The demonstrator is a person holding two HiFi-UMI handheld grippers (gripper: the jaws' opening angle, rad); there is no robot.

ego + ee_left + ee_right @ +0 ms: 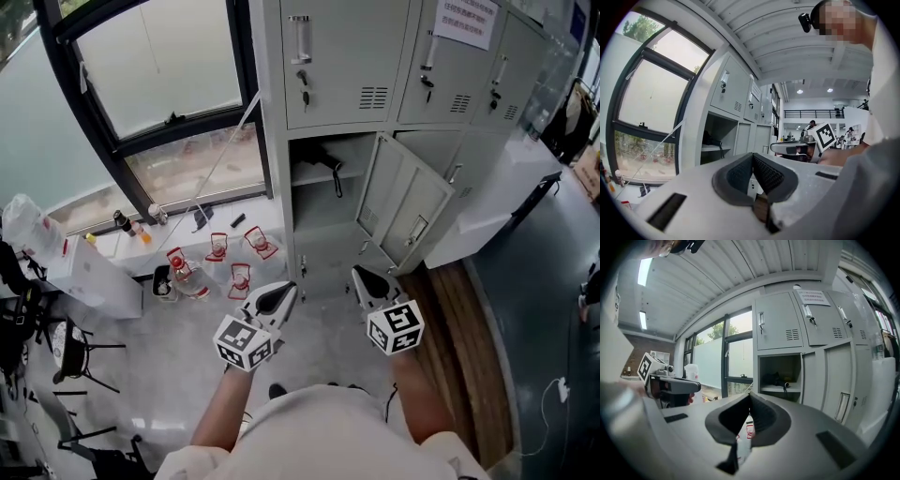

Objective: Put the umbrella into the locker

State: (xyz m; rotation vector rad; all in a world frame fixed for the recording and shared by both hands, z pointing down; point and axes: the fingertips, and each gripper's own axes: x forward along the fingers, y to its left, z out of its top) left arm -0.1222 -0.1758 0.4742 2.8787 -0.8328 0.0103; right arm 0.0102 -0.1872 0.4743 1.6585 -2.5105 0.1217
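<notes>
My left gripper (pixel 275 298) has its jaws clenched tip to tip with nothing between them. The dark, ribbed pads (pixel 768 176) meet in a wedge set in a smooth grey shell. The right gripper (pixel 367 281) is the same, jaws pressed together and empty, with matte black pads. Both face the locker (pixel 328 66), a bank of pale grey sheet-metal compartments with louvred vents and small key locks. The umbrella (pixel 321 157) lies inside the locker, on the shelf of the open compartment just under the upper row of doors. It is a black folded bundle with a thin loop or handle hanging over the shelf edge. That compartment's door (pixel 405 208) stands swung out to the right of the opening, flat metal with a recessed handle. A white paper notice (pixel 466 19) is stuck on an upper locker door. Left of the locker, on the pale floor below the dark-framed window (pixel 159 66), lie several small red-framed things (pixel 217 247) and a clear bottle (pixel 183 272). I can't tell what the red ones are.
</notes>
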